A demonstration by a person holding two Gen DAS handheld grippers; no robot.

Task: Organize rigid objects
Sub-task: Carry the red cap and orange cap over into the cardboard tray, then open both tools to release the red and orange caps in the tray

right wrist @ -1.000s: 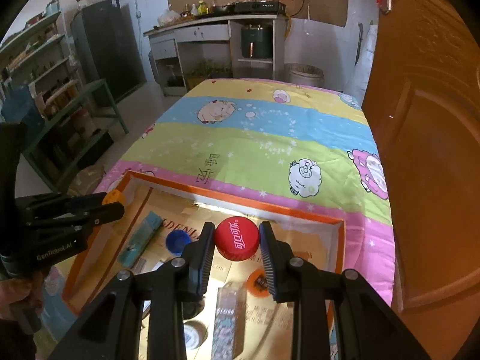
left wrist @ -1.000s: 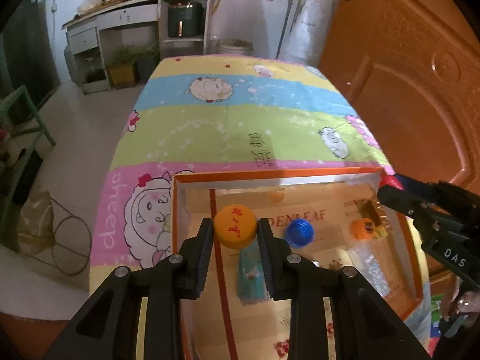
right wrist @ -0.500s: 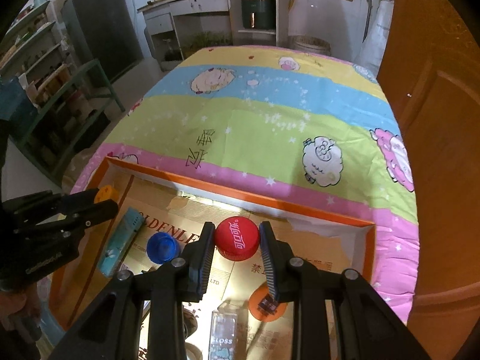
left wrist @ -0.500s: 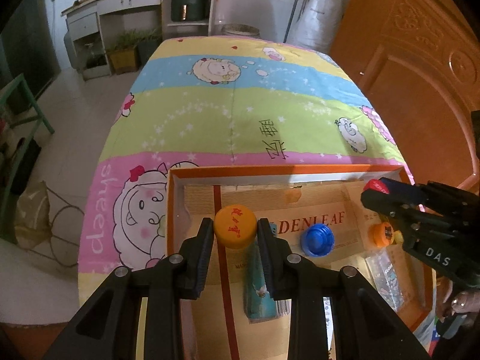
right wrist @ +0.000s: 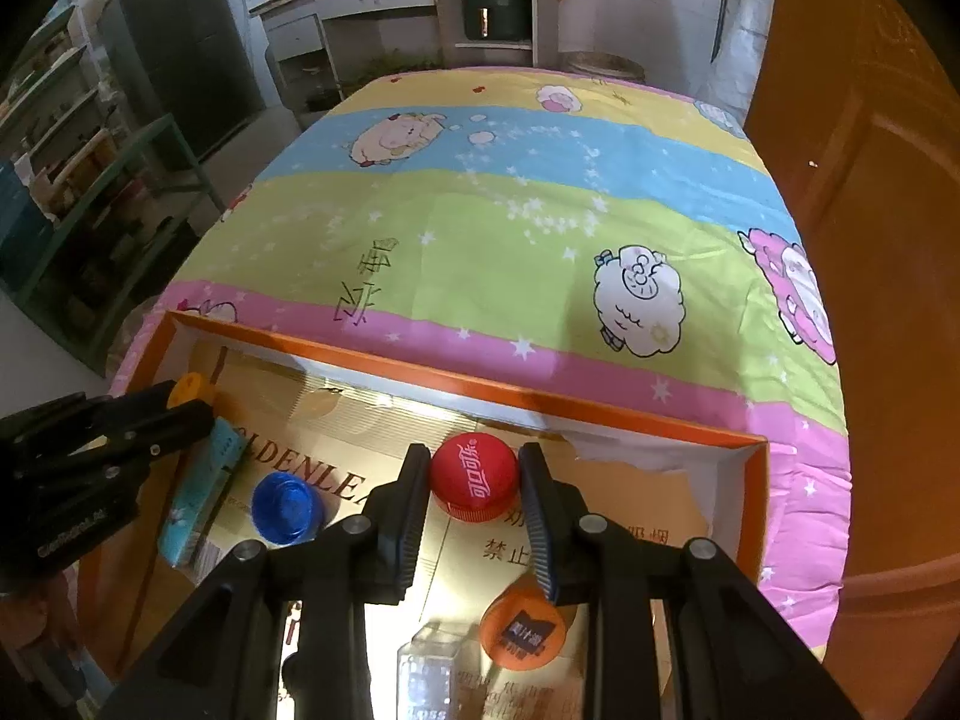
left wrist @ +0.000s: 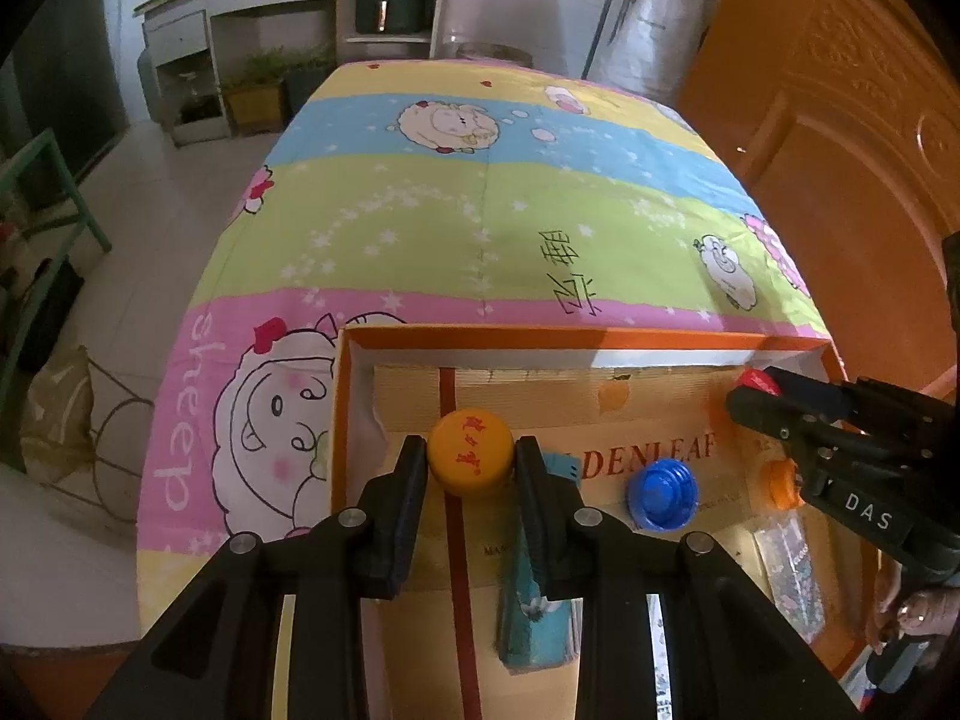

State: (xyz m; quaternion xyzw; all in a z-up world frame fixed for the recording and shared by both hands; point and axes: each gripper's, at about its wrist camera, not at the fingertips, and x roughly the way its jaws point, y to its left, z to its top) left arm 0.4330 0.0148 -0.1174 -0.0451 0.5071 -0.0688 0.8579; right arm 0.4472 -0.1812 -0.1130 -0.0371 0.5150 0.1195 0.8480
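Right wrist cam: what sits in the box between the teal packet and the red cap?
A blue cap, lying on the box floor between teal packet and red cap; right wrist view shows it.

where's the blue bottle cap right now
The blue bottle cap lies on the floor of the orange box, loose, between the teal packet and the red cap held in the right gripper.

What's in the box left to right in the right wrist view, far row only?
Yellow cap held in the left gripper → teal packet → blue cap → red Coca-Cola cap held in the right gripper → box's torn right wall.
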